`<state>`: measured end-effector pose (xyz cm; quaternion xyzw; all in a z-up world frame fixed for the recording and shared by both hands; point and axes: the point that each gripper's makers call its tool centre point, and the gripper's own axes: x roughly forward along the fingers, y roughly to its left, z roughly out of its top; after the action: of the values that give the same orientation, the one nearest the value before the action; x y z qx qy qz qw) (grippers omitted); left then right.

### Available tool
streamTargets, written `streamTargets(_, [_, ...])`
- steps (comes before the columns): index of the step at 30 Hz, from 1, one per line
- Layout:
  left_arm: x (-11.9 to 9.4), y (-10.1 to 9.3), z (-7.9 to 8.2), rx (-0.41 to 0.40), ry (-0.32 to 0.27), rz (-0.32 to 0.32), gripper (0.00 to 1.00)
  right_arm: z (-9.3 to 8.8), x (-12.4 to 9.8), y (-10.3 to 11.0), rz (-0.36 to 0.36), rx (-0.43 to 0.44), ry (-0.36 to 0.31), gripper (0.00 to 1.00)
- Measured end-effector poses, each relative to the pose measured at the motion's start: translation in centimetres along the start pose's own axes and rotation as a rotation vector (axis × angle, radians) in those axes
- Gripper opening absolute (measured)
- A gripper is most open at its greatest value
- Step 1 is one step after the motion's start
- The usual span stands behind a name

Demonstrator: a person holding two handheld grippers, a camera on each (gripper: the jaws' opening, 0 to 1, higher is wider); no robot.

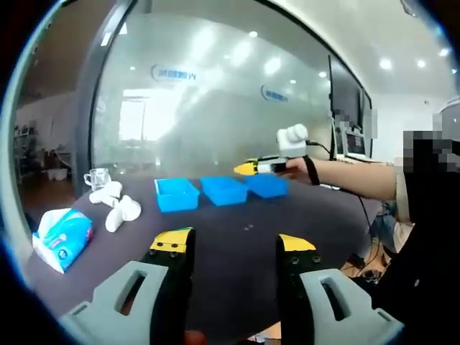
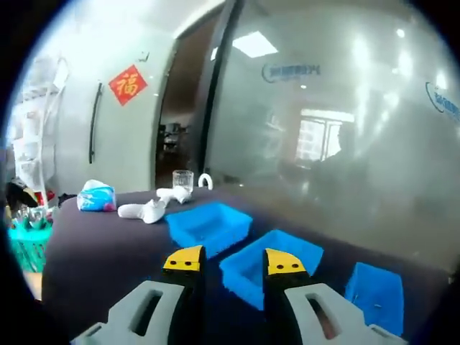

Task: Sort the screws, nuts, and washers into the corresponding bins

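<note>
Nearest, left tool [image 1: 236,248]: yellow-tipped jaws spread wide, nothing between them, hovering low over the dark surface [image 1: 237,251]. Right tool [image 2: 234,260]: jaws parted by a narrow gap, no part visible between them, poised above the middle blue bin [image 2: 269,267]; whether some tiny piece sits pinched there, cannot tell. Seen also from the left gripper view, held out by a hand [image 1: 296,169] over the far bin [image 1: 266,185].

Outward: three blue bins in a row, with one [image 2: 208,224] nearer the glass and one [image 2: 375,291] at the lower right of the right gripper view. Loose hardware [image 1: 248,227]: just a few small specks on the surface, between the left tool and the bins, too small to sort into screws, nuts or washers.

Risks, as judged: tiny parts slipping from wide jaws; a piece dropped into the wrong bin, the three standing so close together; a nut rolling off the surface edge.

Beyond the bins: white objects [image 1: 118,208], tissue pack [image 1: 63,237], clear glass cup [image 1: 97,177]. Frosted glass wall [image 1: 215,93] behind, red paper decoration [image 2: 128,85] by a doorway, ceiling lights above.
</note>
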<state>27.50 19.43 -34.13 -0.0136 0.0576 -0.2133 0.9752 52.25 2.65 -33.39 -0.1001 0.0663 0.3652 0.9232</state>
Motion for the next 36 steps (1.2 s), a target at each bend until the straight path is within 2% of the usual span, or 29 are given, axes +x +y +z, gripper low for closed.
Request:
streamTargets(4, [0.0, -0.1, 0.0, 0.002, 0.001, -0.004, 0.41, -0.7, -3.1, 2.0, 0.054, 0.0, -0.015, 0.27])
streamTargets(6, [0.1, -0.6, -0.2, 0.016, 0.009, -0.018, 0.41, -1.3, -4.9, 3.5, 0.108, 0.018, -0.026, 0.27])
streamTargets(10, [0.2, -1.4, -0.1, 0.022, 0.009, -0.04, 0.41, -2.8, -7.6, 4.7, 0.14, 0.014, -0.007, 0.27])
streamTargets(20, [0.2, -2.0, 0.2, 0.03, 0.005, -0.054, 0.41, -5.0, -14.2, 5.9, 0.146, 0.036, 0.002, 0.26])
streamTargets(30, [0.1, -1.9, -0.2, 0.019, 0.009, -0.041, 0.41, -7.8, -18.3, 5.5, 0.118, 0.07, 0.031, 0.26])
streamTargets(33, [0.2, -1.9, -0.3, 0.022, 0.011, -0.041, 0.41, -7.9, -18.6, 5.3, 0.119, 0.075, 0.038, 0.26])
streamTargets(36, [0.3, -2.1, -0.3, 0.034, 0.014, -0.041, 0.41, -8.0, -18.4, 5.1, 0.135, 0.056, 0.082, 0.26])
